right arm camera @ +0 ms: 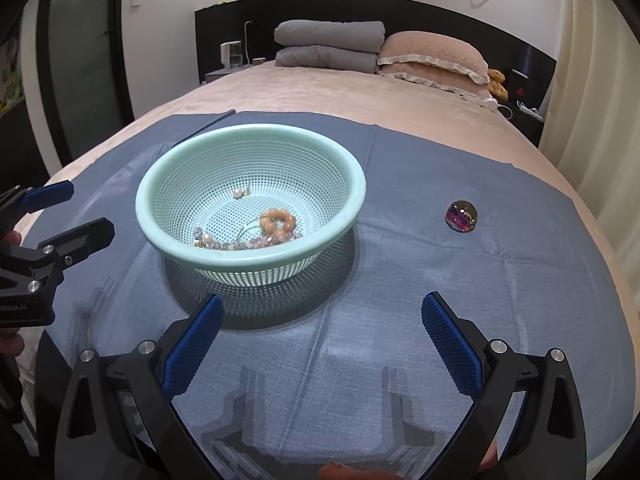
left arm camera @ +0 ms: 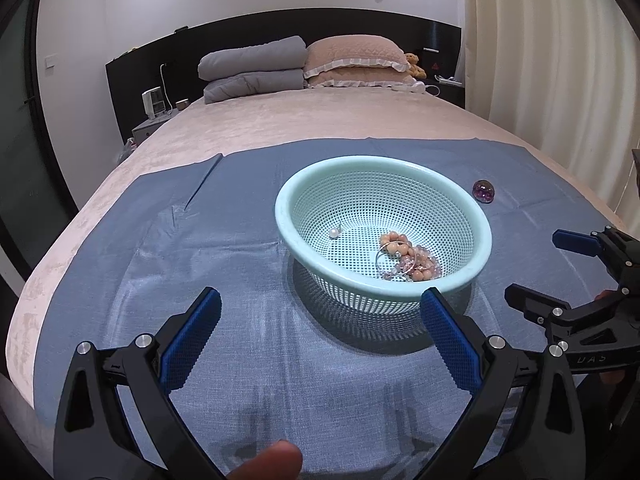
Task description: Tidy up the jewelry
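Observation:
A mint green perforated basket (left arm camera: 288, 204) (right arm camera: 152, 216) stands on a blue cloth (left arm camera: 160, 248) (right arm camera: 440, 280) on the bed. Inside lie an orange bead bracelet (left arm camera: 396, 242) (right arm camera: 278, 218), pale pink and clear bead strands (left arm camera: 420, 266) (right arm camera: 224, 242) and a pearl earring (left arm camera: 334, 233) (right arm camera: 239, 192). A purple glassy bead piece (left arm camera: 484, 191) (right arm camera: 461, 216) lies on the cloth right of the basket. My left gripper (left arm camera: 320, 320) is open and empty, just in front of the basket. My right gripper (right arm camera: 320, 320) is open and empty, near the basket's front right; it also shows in the left wrist view (left arm camera: 532, 268).
The cloth covers the foot of a beige bed (left arm camera: 300, 120). Grey folded blankets (left arm camera: 252, 68) and pink pillows (left arm camera: 356, 60) lie at the headboard. A curtain (left arm camera: 540, 60) hangs on the right. A nightstand with small items (left arm camera: 154, 112) stands on the left.

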### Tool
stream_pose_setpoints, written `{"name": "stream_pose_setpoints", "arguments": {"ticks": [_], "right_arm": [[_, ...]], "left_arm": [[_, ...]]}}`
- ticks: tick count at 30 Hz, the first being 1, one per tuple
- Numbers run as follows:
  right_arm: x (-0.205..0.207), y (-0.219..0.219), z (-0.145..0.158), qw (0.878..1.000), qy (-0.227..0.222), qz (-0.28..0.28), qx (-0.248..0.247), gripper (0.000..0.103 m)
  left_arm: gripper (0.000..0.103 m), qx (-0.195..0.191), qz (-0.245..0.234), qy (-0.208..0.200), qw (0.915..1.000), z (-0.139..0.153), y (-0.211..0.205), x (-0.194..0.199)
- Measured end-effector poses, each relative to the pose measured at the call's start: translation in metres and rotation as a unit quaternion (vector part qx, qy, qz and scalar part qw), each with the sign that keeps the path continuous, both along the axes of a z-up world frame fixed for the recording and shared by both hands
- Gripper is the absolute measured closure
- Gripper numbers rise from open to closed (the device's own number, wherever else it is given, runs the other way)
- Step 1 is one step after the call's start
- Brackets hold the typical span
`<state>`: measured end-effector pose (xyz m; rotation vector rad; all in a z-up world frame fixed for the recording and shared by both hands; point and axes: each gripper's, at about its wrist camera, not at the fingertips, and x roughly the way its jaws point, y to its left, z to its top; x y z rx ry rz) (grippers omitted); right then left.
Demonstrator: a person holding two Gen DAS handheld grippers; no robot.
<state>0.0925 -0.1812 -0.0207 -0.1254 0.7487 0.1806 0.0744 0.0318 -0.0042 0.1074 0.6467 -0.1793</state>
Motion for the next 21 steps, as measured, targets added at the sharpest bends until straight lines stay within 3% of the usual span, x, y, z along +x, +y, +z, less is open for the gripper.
{"name": "stream_pose_setpoints", "arguments": {"ticks": [4,12,21], "right_arm": [[-0.0012,0.0003,0.0005,1.0,0.0,0.0,0.0,0.008],[-0.0018,-0.0012,0.0033,1.0,-0.003,0.0,0.007,0.008],[-0.0026,-0.001,0.0033,1.0,-0.003,0.001,0.008,0.008]], "left_arm": [[0.006,-0.013,-0.003,0.0,0.9999,0.0026,-0.0008,0.0012],[0.006,0.005,-0.002,-0.008,0.9999,0.0039,-0.0077,0.001],[0.006,-0.002,-0.004,-0.011,0.9999,0.007,-0.0076,0.001]]}}
